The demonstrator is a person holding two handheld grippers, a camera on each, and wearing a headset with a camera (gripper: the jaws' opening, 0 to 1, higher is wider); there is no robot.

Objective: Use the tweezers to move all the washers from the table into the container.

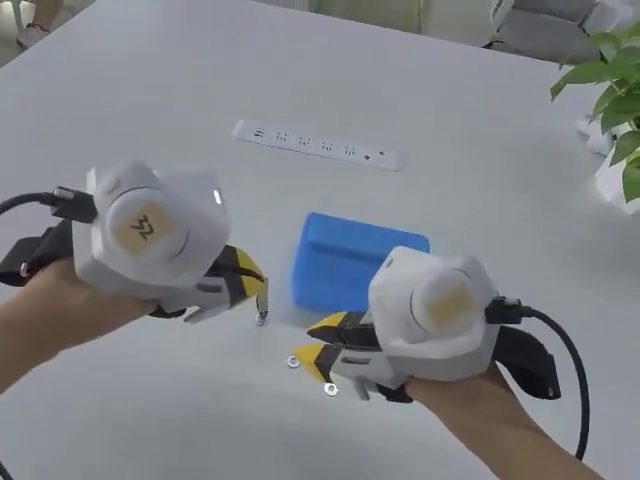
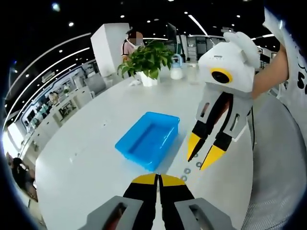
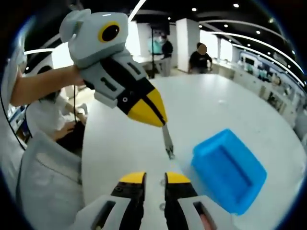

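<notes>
Standing on the white counter [image 1: 480, 180]: one blue rectangular container [image 1: 350, 262], open side up, taken here as the reference point for the other entries.

Left gripper [image 1: 258, 285]: held in a hand on the left side of the container, just beside it. Its jaws are closed together on a pair of metal tweezers [image 1: 262, 305]. The tweezers point down towards the counter off the container's near left corner. Whether their tip touches the surface cannot be told. In the right gripper view the same left gripper [image 3: 156, 115] comes in from the upper left, with the tweezers [image 3: 167, 141] reaching from its yellow tips towards the container [image 3: 230, 170].

Right gripper [image 1: 308, 343]: held in the other hand on the near side of the container. Its jaws are parted with a clear gap and grip nothing. In the left gripper view the right gripper [image 2: 201, 155] hangs to the right of the container [image 2: 148, 139], tips apart.

Washers [image 1: 292, 362]: small metal rings lying flat on the counter, near the container's near edge. One lies just beside the right gripper's jaw tips, and another washer [image 1: 330, 390] lies under that gripper's body. The left gripper view shows three washers [image 2: 187, 170] close together beyond the container's near corner.

Power strip [image 1: 320, 145]: white, lying flat beyond the container, well apart.

Potted plant [image 1: 612, 90]: green leaves, far to the container's right.
</notes>
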